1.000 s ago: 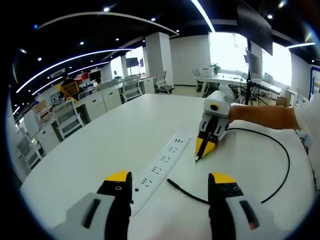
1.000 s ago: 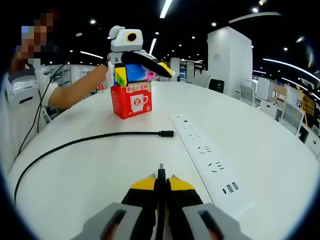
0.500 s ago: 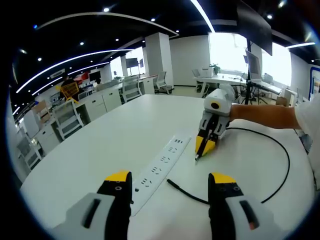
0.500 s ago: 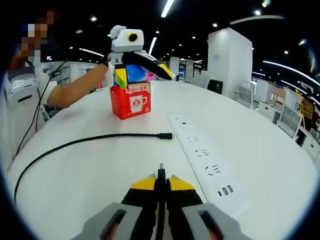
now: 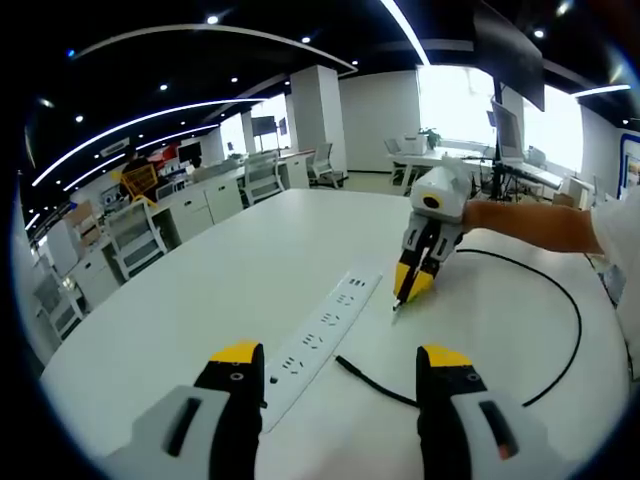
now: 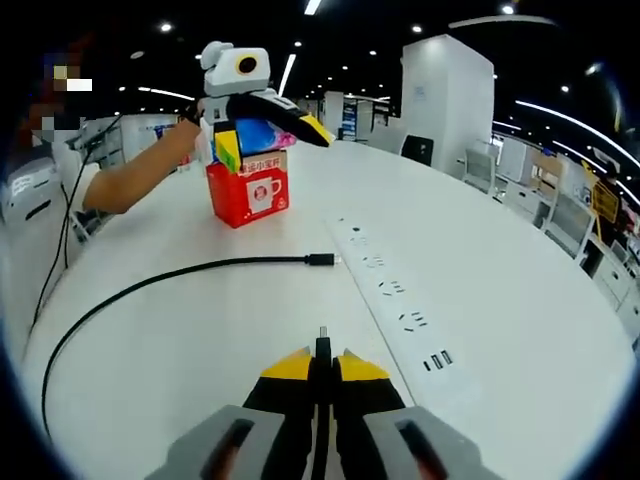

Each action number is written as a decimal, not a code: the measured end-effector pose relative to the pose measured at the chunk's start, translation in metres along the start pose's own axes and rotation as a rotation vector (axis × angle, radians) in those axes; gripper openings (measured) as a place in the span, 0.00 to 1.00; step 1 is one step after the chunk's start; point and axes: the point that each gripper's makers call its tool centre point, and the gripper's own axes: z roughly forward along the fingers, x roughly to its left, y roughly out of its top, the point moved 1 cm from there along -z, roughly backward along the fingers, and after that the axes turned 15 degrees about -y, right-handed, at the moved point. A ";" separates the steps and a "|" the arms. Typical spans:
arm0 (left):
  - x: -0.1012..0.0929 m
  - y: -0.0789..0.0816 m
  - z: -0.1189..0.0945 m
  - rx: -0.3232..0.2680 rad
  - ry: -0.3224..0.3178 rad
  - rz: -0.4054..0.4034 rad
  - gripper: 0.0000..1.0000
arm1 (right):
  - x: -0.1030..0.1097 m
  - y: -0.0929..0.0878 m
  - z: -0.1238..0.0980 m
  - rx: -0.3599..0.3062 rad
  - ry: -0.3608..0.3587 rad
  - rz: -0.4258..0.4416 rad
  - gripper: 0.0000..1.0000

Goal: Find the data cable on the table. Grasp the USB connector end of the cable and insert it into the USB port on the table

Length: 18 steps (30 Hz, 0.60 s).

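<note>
Open-plan office desks and ceiling light strips surround a round white table (image 6: 560,330), where a long white power strip (image 6: 395,305) lies flat, its USB ports toward the near end in the right gripper view. Pressed together, the right gripper (image 6: 320,362) pinches the USB connector end (image 6: 322,340) of a black data cable (image 6: 150,290), holding it just beside the strip; the cable's other plug lies on the table next to the strip. Beyond, a red carton (image 6: 247,190) stands upright. Spread wide, the left gripper (image 5: 340,358) hovers over the strip (image 5: 325,328), holding nothing.
</note>
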 end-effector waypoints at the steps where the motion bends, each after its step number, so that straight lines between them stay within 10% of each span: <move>1: 0.000 0.000 0.000 0.000 0.000 0.000 0.62 | -0.001 0.000 -0.001 0.004 -0.004 -0.001 0.09; 18: -0.001 -0.001 0.001 0.005 0.001 0.000 0.62 | -0.019 -0.006 -0.020 0.099 -0.062 -0.032 0.09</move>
